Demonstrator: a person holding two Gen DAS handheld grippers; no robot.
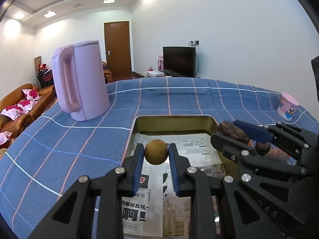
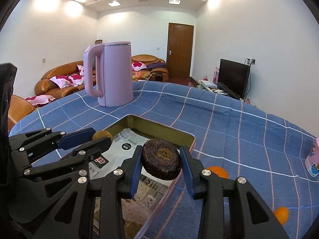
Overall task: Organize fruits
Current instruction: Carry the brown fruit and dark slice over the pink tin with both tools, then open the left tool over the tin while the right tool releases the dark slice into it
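My left gripper (image 1: 156, 154) is shut on a small round brown fruit (image 1: 156, 152) and holds it above the open metal tin (image 1: 175, 120), which is lined with printed paper. My right gripper (image 2: 161, 164) is shut on a dark purple, flat round fruit (image 2: 161, 161) over the tin's right rim (image 2: 190, 138). In the left wrist view the right gripper (image 1: 242, 139) shows at the right with the dark fruit (image 1: 232, 131). In the right wrist view the left gripper (image 2: 99, 137) shows at the left with the brown fruit (image 2: 102, 135). Two oranges (image 2: 217, 171) (image 2: 281, 215) lie on the cloth right of the tin.
A tall pink kettle (image 1: 79, 79) stands on the blue checked tablecloth (image 1: 59, 139) behind and left of the tin. A pink printed cup (image 1: 288, 108) stands at the table's right edge. Sofas, a door and a TV are beyond the table.
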